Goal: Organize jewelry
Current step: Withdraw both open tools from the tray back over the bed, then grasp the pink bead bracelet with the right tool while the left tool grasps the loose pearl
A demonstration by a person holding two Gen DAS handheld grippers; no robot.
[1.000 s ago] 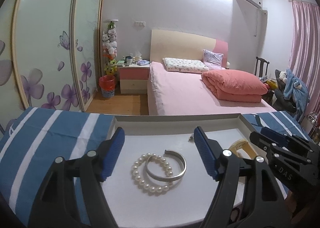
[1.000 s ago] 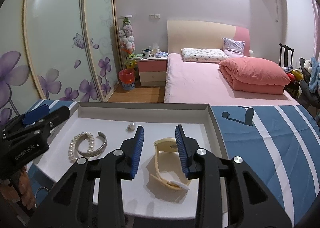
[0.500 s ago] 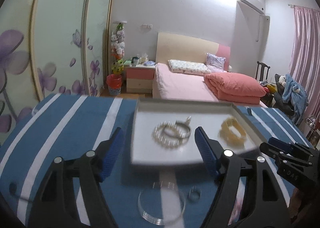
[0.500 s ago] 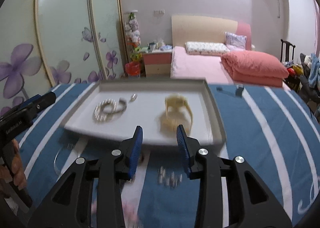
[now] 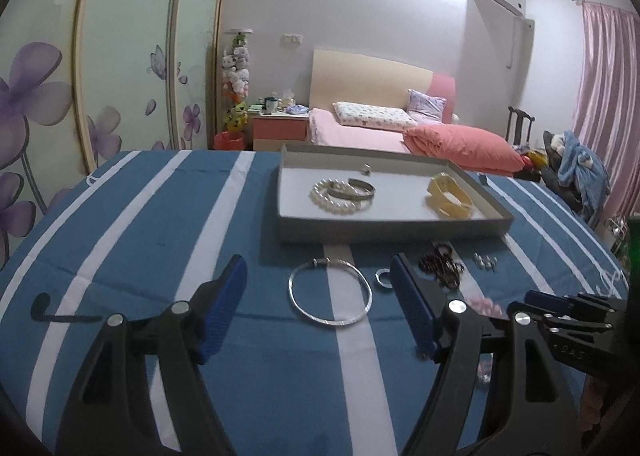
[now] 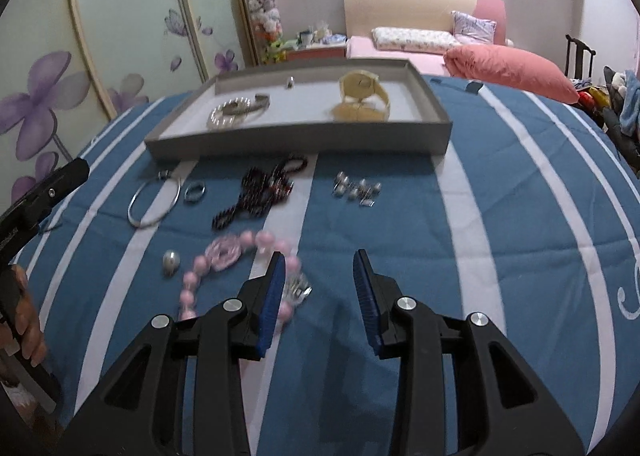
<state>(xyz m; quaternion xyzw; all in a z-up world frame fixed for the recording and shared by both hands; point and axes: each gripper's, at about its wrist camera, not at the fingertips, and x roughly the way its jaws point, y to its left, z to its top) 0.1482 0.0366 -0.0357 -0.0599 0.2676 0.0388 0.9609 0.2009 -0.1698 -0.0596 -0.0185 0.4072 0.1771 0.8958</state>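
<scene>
Both grippers, left gripper (image 5: 318,310) and right gripper (image 6: 320,288), now pulled back from tray (image 6: 296,140), fingers spread and empty, with silver bangle (image 5: 330,292) at my left's twelve o'clock probably next.

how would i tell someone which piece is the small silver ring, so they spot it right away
Start at the grey tray on the blue striped cloth. Just in front of its left end lies a large thin silver bangle; the small silver ring sits at its right, far smaller and thicker-banded.

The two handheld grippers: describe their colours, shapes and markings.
The left gripper and the right gripper look alike: black plastic forked frames with triangular cut-outs, round silver pivot bolts, and flat ribbed blue finger pads. Small white lettering marks one body, too blurred to read. No cables or sleeves show.
</scene>
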